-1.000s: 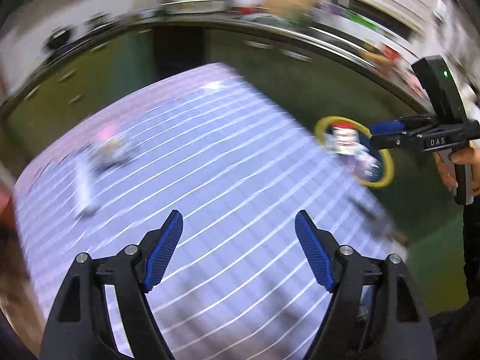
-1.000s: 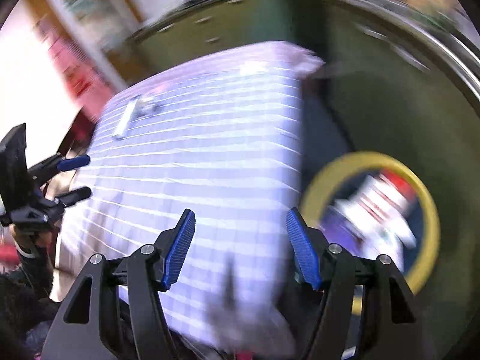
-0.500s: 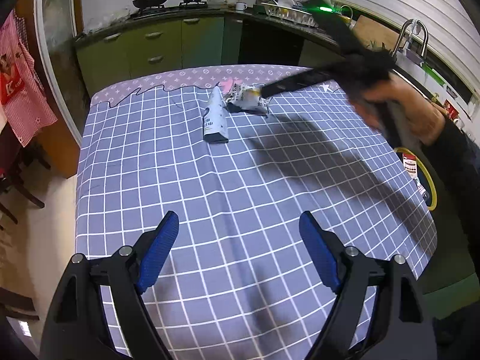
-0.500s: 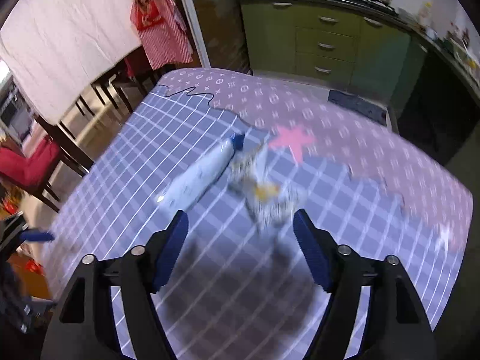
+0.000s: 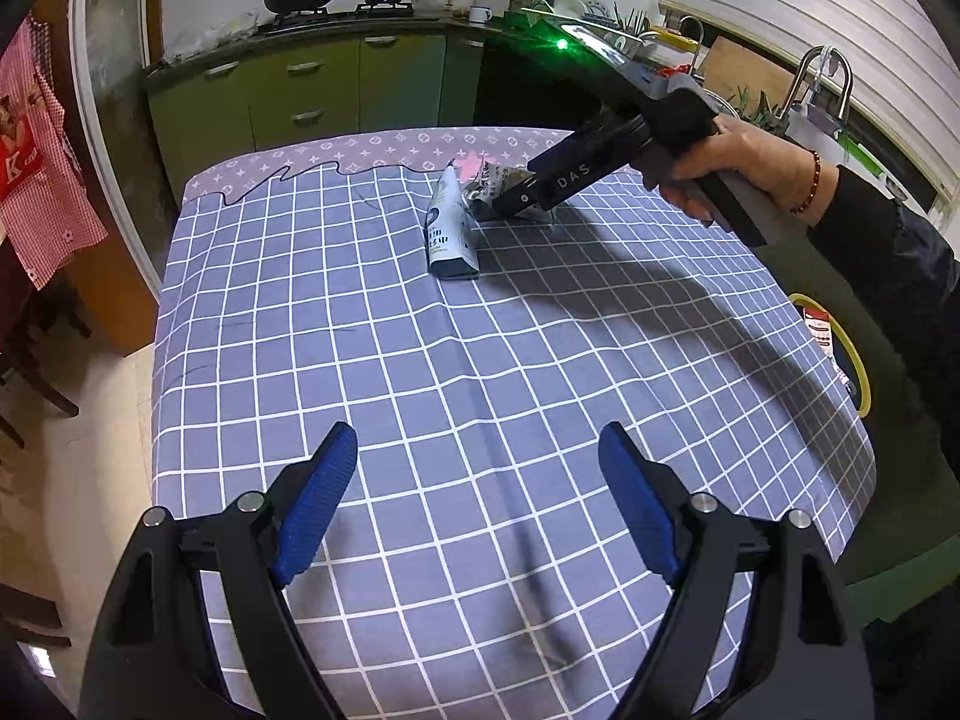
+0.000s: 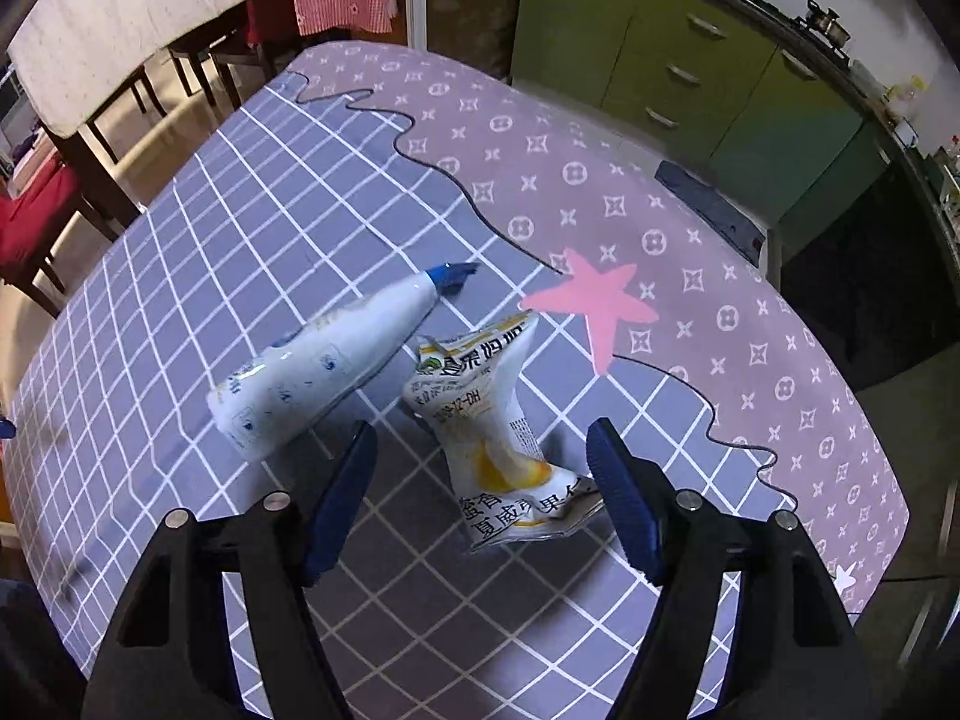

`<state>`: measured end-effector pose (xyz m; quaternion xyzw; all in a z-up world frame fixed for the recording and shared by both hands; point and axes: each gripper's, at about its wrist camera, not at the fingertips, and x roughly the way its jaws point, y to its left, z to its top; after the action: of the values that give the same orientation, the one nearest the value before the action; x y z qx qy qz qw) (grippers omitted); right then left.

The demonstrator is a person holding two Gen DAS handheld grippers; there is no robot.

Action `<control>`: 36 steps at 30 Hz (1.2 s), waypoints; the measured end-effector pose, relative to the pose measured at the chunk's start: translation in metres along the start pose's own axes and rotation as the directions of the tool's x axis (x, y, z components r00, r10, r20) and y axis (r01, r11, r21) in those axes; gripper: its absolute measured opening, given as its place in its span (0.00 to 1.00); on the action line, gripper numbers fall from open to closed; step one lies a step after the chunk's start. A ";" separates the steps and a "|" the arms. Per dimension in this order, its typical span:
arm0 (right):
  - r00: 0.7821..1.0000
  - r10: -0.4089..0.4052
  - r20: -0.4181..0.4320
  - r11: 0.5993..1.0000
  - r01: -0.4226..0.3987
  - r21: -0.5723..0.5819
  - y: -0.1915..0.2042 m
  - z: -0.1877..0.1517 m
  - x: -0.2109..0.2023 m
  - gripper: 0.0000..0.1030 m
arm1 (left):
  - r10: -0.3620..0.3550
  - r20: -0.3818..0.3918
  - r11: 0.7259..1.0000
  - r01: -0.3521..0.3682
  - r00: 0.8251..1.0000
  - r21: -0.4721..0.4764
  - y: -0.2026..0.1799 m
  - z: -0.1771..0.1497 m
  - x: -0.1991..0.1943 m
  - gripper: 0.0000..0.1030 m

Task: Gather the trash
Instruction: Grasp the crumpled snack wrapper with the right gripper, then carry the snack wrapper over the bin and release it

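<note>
A bench (image 5: 372, 324) covered with a blue checked cloth fills the scene. Toward its far side lie two pieces of trash: a white squeezed tube (image 6: 318, 369) with a blue cap, and just to its right a crumpled snack wrapper (image 6: 498, 432) printed in yellow and white. The two lie close together, though I cannot tell if they touch. The right tongs (image 6: 483, 492) point steeply down over the wrapper, jaws closing, with the wrapper between the blue pads but not pressed. The left tongs (image 5: 474, 507) hover released over bare cloth at the near side, well apart from the trash. A yellow-rimmed bin (image 5: 855, 360) sits beyond the bench's right edge.
</note>
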<state>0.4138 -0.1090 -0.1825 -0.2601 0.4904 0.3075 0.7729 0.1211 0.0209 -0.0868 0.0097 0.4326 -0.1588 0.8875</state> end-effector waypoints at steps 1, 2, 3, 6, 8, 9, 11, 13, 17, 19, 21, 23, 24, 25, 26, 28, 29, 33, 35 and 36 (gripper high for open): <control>1.000 0.005 -0.012 1.000 -0.005 0.001 -0.001 0.000 0.004 0.58 | 0.000 0.001 1.000 0.000 1.000 0.001 0.000 0.000 0.000 0.76; 1.000 0.006 -0.023 1.000 -0.006 0.006 -0.001 0.000 0.007 0.50 | -0.001 0.003 1.000 0.001 1.000 0.001 0.000 0.000 -0.001 0.76; 0.999 0.007 -0.034 1.000 -0.007 0.010 0.000 0.000 0.009 0.46 | -0.003 0.006 1.000 0.003 1.000 0.001 -0.001 -0.001 -0.002 0.76; 0.998 0.035 -0.044 0.998 -0.032 0.052 -0.006 -0.006 0.012 0.38 | -0.003 0.010 1.000 0.003 1.000 0.002 -0.002 -0.002 -0.003 0.78; 0.997 0.068 -0.024 0.993 -0.065 0.097 -0.013 -0.012 0.008 0.37 | -0.003 0.007 1.000 0.003 1.000 0.002 -0.002 -0.002 -0.003 0.78; 0.997 0.079 -0.016 0.991 -0.077 0.112 -0.016 -0.015 0.005 0.37 | -0.003 0.006 1.000 0.003 1.000 0.004 -0.003 -0.002 -0.003 0.78; 0.992 0.123 0.011 0.980 -0.123 0.155 -0.023 -0.026 -0.009 0.36 | 0.000 0.006 1.000 0.000 1.000 0.007 -0.004 -0.003 -0.005 0.78; 0.987 0.155 0.042 0.968 -0.160 0.195 -0.030 -0.036 -0.020 0.36 | -0.001 0.010 1.000 0.001 1.000 0.008 -0.005 -0.003 -0.006 0.78; 0.980 0.169 0.103 0.950 -0.190 0.246 -0.035 -0.069 -0.056 0.36 | -0.007 0.014 1.000 0.006 1.000 0.014 -0.009 -0.004 -0.009 0.78; 0.980 0.156 0.126 0.947 -0.184 0.262 -0.033 -0.091 -0.079 0.36 | -0.011 0.013 1.000 0.011 1.000 0.025 -0.014 -0.004 -0.010 0.78; 0.981 0.127 0.148 0.942 -0.166 0.291 -0.034 -0.125 -0.104 0.36 | -0.018 0.013 0.999 0.018 1.000 0.043 -0.021 -0.004 -0.010 0.78; 0.983 0.089 0.163 0.930 -0.141 0.339 -0.040 -0.159 -0.128 0.36 | -0.028 0.015 0.998 0.027 0.999 0.060 -0.029 -0.004 -0.010 0.78; 0.984 0.075 0.164 0.921 -0.131 0.368 -0.047 -0.180 -0.141 0.36 | -0.036 0.016 0.997 0.035 0.999 0.070 -0.034 -0.004 -0.010 0.78; 0.985 0.048 0.163 0.908 -0.111 0.405 -0.052 -0.205 -0.154 0.36 | -0.042 0.020 0.996 0.040 0.999 0.077 -0.037 -0.004 -0.009 0.78; 0.987 0.011 0.158 0.894 -0.081 0.441 -0.056 -0.228 -0.165 0.36 | -0.049 0.020 0.995 0.047 0.999 0.084 -0.041 -0.004 -0.008 0.78; 0.991 -0.045 0.129 0.856 -0.028 0.517 -0.067 -0.273 -0.184 0.36 | -0.067 0.017 0.993 0.065 0.998 0.099 -0.050 -0.004 -0.005 0.78; 0.992 -0.067 0.111 0.830 -0.006 0.558 -0.073 -0.298 -0.192 0.36 | -0.073 0.015 0.992 0.071 0.997 0.105 -0.054 -0.004 -0.003 0.78; 0.992 -0.126 0.016 0.705 0.078 0.705 -0.101 -0.388 -0.211 0.37 | -0.100 0.007 0.986 0.098 0.995 0.131 -0.071 -0.002 0.004 0.79; 0.989 -0.140 -0.040 0.630 0.120 0.767 -0.115 -0.431 -0.212 0.37 | -0.111 0.001 0.983 0.110 0.994 0.145 -0.081 -0.001 0.008 0.79; 0.987 -0.144 -0.067 0.596 0.141 0.791 -0.122 -0.449 -0.210 0.37 | -0.113 -0.001 0.982 0.112 0.994 0.155 -0.087 0.001 0.009 0.79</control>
<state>0.1650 -0.5530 -0.1495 0.0709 0.5519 -0.0035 0.8309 0.1016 -0.0646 -0.0828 0.0533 0.4155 -0.2419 0.8752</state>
